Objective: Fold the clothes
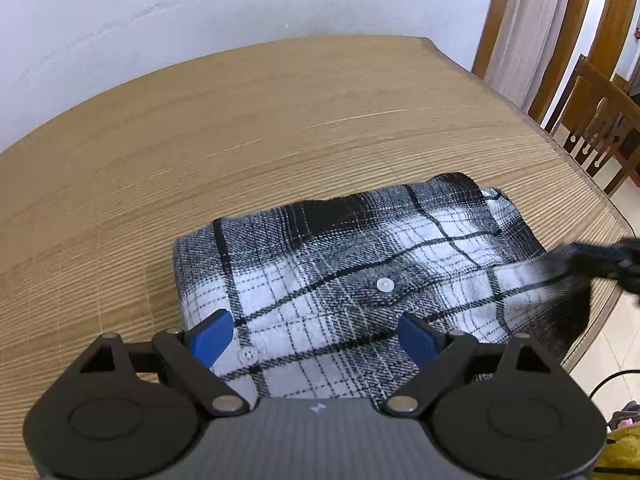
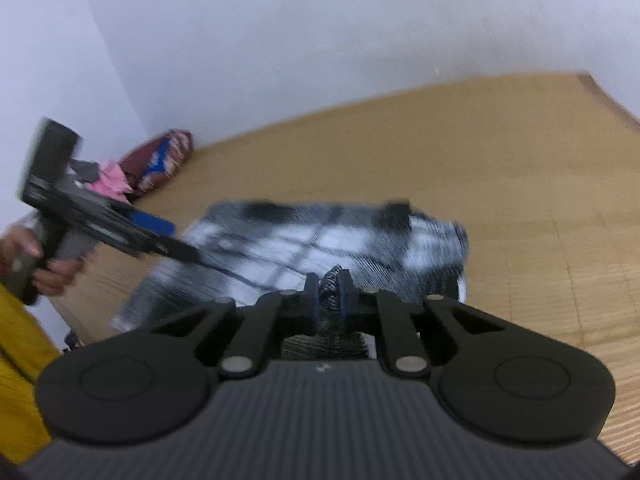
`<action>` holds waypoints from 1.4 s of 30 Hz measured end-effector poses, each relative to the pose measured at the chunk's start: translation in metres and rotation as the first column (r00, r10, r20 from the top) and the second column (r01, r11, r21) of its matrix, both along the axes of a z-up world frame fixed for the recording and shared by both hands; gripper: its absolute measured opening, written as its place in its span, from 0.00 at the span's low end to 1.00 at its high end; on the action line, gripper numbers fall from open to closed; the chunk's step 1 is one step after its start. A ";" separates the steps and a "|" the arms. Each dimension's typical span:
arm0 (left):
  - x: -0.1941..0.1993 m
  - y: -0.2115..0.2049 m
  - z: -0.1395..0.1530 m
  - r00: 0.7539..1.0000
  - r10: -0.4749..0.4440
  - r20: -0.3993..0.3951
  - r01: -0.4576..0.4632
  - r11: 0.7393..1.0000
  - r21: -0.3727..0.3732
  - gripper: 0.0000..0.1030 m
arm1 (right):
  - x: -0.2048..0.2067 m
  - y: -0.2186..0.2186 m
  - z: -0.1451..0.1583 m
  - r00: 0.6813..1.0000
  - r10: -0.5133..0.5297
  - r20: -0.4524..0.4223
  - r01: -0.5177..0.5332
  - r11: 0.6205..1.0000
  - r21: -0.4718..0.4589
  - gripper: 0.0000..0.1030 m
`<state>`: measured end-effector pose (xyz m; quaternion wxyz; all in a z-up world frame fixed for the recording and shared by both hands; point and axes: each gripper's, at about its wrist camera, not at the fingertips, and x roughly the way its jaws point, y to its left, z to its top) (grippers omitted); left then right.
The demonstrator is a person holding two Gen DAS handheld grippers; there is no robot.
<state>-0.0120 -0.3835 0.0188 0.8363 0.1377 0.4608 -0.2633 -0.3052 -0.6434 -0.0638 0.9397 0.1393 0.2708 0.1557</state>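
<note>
Two tongs work over a black-and-white plaid shirt [image 1: 352, 264] lying folded on the bamboo-matted desk [image 1: 240, 128], near its right edge. The left tongs [image 1: 316, 334] hover just above the shirt's near side with blue tips spread wide apart, nothing between them. The right tongs [image 2: 328, 292] are pinched together on a bunched fold of the plaid cloth at the shirt's right end. At the desk's far left corner lies a small heap of clothes [image 2: 156, 164].
</note>
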 end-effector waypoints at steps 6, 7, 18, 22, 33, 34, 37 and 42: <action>-0.004 0.003 0.014 1.000 0.009 0.022 -0.009 0.999 -0.034 0.89 | -0.010 0.006 0.045 0.988 -0.020 0.150 0.021 1.000 0.000 0.11; -0.005 0.003 0.015 1.000 0.011 0.026 -0.010 0.999 -0.033 0.89 | -0.010 0.005 0.049 0.985 -0.015 0.169 0.016 1.000 -0.002 0.08; 0.006 -0.008 -0.004 0.998 0.065 0.007 -0.065 0.998 -0.018 0.88 | 0.057 -0.009 -0.009 0.989 -0.139 0.057 0.140 0.990 -0.026 0.08; 0.000 -0.009 -0.003 0.999 0.038 0.030 -0.037 0.999 -0.025 0.88 | 0.066 -0.010 -0.026 0.987 -0.162 0.022 0.162 0.987 -0.018 0.08; 0.009 -0.025 -0.012 0.999 0.015 0.046 -0.014 0.999 -0.032 0.90 | 0.078 -0.020 -0.029 0.979 -0.202 -0.036 0.202 0.979 -0.014 0.08; 0.012 -0.028 -0.020 0.999 0.015 0.039 -0.014 1.000 -0.022 0.90 | 0.080 -0.022 -0.033 0.977 -0.206 -0.056 0.204 0.979 -0.025 0.06; 0.019 -0.031 -0.040 0.999 0.027 0.038 -0.026 1.000 -0.013 0.96 | 0.086 -0.029 -0.067 0.942 -0.298 -0.152 0.281 0.951 -0.127 0.16; 0.019 -0.031 -0.044 0.998 0.014 0.056 -0.013 1.000 -0.014 0.99 | 0.084 -0.015 -0.050 0.963 -0.255 -0.090 0.239 0.958 -0.160 0.23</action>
